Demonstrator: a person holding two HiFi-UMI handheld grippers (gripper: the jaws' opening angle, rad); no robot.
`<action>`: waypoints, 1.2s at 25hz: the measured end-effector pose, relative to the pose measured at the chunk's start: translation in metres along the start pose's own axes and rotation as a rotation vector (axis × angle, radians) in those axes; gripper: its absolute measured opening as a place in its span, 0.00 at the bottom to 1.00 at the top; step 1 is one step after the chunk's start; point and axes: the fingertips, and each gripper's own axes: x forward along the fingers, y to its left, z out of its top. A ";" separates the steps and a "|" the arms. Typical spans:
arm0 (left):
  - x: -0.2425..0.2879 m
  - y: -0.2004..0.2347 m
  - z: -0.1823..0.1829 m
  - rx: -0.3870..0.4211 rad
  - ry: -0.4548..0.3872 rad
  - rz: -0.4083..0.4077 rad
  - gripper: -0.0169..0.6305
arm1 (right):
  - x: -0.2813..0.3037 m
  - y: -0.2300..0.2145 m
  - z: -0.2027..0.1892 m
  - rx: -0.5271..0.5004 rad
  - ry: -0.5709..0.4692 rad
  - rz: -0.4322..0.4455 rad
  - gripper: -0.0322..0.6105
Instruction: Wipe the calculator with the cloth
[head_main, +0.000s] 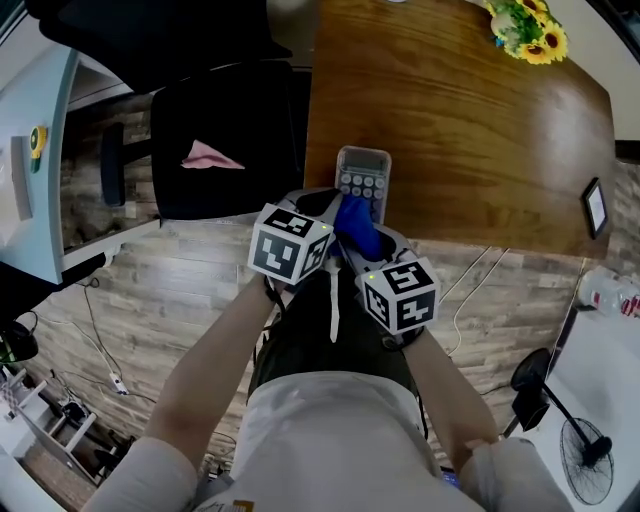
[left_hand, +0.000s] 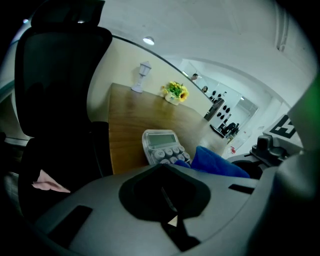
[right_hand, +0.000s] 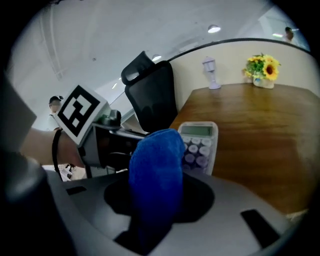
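Forearms (head_main: 215, 350) of the person reach forward from the bottom of the head view, each ending at a grey hand-held gripper topped by a black-and-white marker cube. The left gripper (head_main: 325, 207) and the right gripper (head_main: 352, 243) sit side by side at the near edge of a brown wooden table (head_main: 470, 130). A rumpled bright blue cloth (head_main: 357, 226) sticks out of the right gripper and overlaps the near right corner of a light grey calculator with round keys (head_main: 362, 172). The calculator lies flat at the table's near edge, its display end away from the person. A black office chair (head_main: 215, 130) stands just left of the table with a pink scrap (head_main: 210, 157) on its seat. A bunch of yellow sunflowers (head_main: 528, 28) sits at the table's far side.

In the left gripper view, the jaws are closed to a thin seam with nothing between them. Beyond them the calculator lies at the table edge, with the cloth at the right of its keypad; whether cloth and keys touch cannot be told. A small white lantern-shaped ornament (left_hand: 144, 76) stands at the table's far end.

In the right gripper view, the jaws are clamped on the cloth, which rises from between them as a thick fold and hides the left part of the keypad. The left gripper's marker cube shows at the left.
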 end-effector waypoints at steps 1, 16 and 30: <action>0.000 0.000 0.000 0.005 -0.002 0.001 0.03 | -0.001 -0.002 -0.002 -0.015 0.008 -0.003 0.26; 0.001 0.002 -0.001 -0.006 0.045 0.020 0.03 | -0.043 -0.067 -0.030 0.139 0.105 -0.145 0.24; -0.065 -0.017 0.045 -0.012 -0.064 0.073 0.03 | -0.129 -0.080 0.059 0.171 -0.111 -0.150 0.24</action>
